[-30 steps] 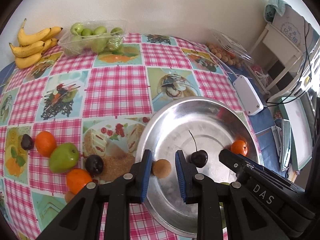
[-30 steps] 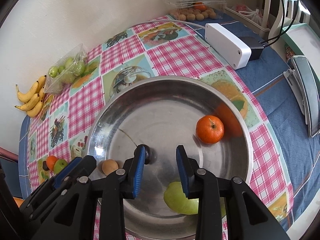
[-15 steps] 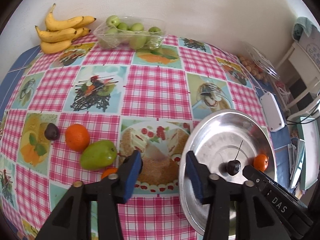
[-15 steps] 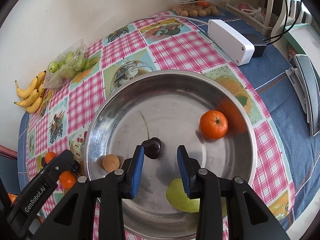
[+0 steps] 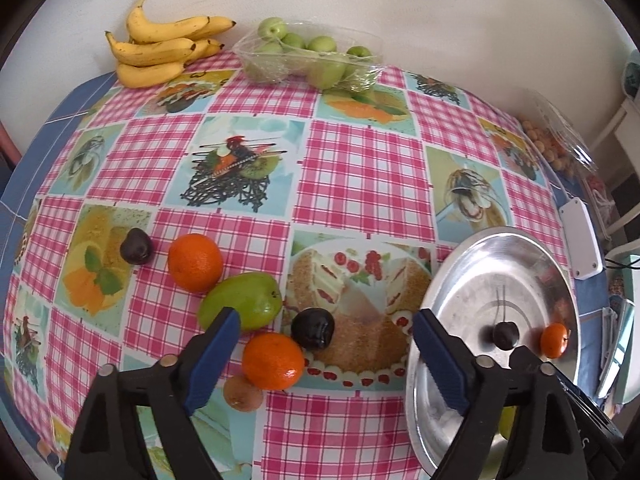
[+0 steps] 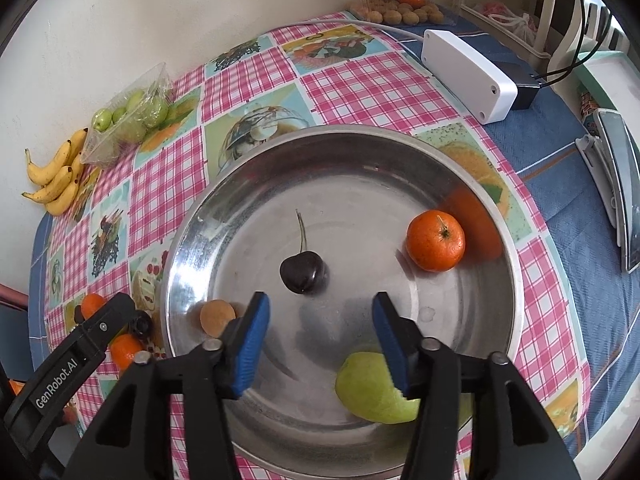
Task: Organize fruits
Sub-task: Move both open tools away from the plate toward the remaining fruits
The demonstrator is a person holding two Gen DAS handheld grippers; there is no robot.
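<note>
A steel bowl (image 6: 516, 280) holds a dark cherry (image 6: 302, 272), a tangerine (image 6: 436, 240), a green pear (image 6: 372, 392) and a small brown fruit (image 6: 217, 316). My right gripper (image 6: 320, 328) is open and empty, just in front of the cherry. My left gripper (image 5: 326, 356) is open and empty over loose fruit left of the bowl (image 5: 440, 280): a tangerine (image 5: 273, 361), a dark plum (image 5: 313, 328), a green pear (image 5: 241, 306), a second tangerine (image 5: 195, 263), a second plum (image 5: 136, 246) and a small brown fruit (image 5: 241, 393).
Bananas (image 5: 160, 50) and a plastic tray of green fruit (image 5: 308, 58) lie at the table's far edge by the wall. A white box (image 6: 466, 74) with cables, a clear box of small brown fruit (image 6: 400, 4) and a tablet (image 6: 618, 184) sit right of the bowl.
My left gripper has left the bowl, moved left over the loose fruit and opened wide. My right gripper has opened and drawn back from the cherry, which now lies free in the bowl.
</note>
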